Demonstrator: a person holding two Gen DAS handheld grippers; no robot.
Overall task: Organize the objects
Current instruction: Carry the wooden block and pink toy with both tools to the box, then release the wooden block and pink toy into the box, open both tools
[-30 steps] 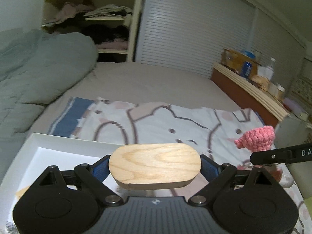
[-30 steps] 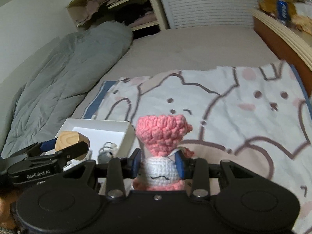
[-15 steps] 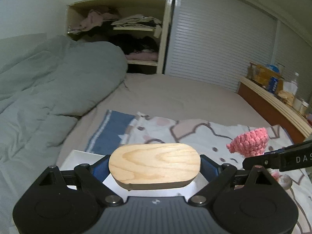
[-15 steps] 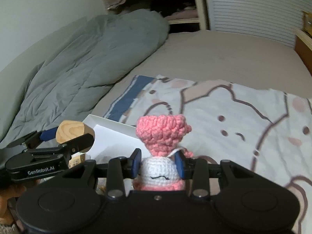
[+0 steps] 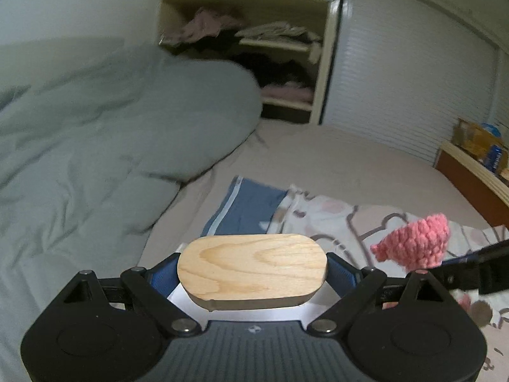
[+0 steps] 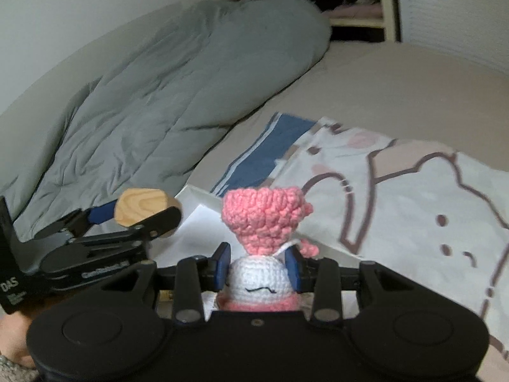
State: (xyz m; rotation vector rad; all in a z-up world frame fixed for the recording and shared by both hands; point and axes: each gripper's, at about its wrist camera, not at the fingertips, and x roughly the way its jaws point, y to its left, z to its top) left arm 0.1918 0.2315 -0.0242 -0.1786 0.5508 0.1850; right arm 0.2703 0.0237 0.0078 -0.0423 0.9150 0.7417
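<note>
Left wrist view is showing the left gripper (image 5: 253,272) clamping a wooden block (image 5: 252,270) by its two ends, the blue pads (image 5: 160,275) standing wide apart and pressing on either side. The block is hanging above a white box (image 5: 187,300), whose edge is peeking out beneath it. To the right, the right gripper (image 6: 257,267) is squeezing a crocheted doll (image 6: 262,245) with fingers drawn narrow around its white middle, the pink top sticking up past the pads. From the right wrist view, the doll is sitting over the near edge of the box (image 6: 203,202), with the block (image 6: 144,211) just to its left. Both are hovering over a bed, where a cartoon-print sheet (image 6: 413,197) is lying beside a grey duvet (image 6: 159,95).
</note>
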